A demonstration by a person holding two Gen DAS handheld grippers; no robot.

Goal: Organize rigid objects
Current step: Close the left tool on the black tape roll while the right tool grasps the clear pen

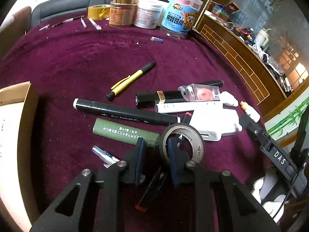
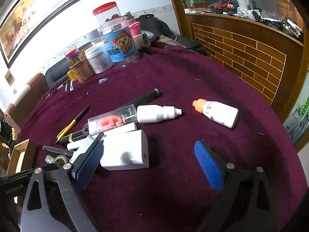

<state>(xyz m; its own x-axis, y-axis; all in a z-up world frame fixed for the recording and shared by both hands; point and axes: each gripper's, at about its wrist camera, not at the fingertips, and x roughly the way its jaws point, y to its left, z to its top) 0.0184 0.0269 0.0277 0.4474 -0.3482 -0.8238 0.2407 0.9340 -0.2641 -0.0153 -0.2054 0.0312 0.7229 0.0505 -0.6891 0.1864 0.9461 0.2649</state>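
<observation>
A black tape roll [image 1: 182,143] stands tilted on edge among pens on the maroon cloth. My left gripper [image 1: 156,148] has closed on its rim, with one finger inside the hole and the other outside, beside a green tube [image 1: 123,130]. The roll [image 2: 59,159] also shows at the lower left of the right wrist view. My right gripper [image 2: 150,145] hangs open over the cloth with nothing between its pads. Its left finger is next to a white adapter block [image 2: 125,152].
Near the roll lie a black marker [image 1: 125,114], a yellow pen [image 1: 133,79], a black lipstick [image 1: 160,97] and a clear packet [image 1: 200,92]. A cardboard box [image 1: 19,96] stands at the left, jars [image 1: 146,13] at the back. Two white bottles [image 2: 154,114] [image 2: 220,113] lie further right.
</observation>
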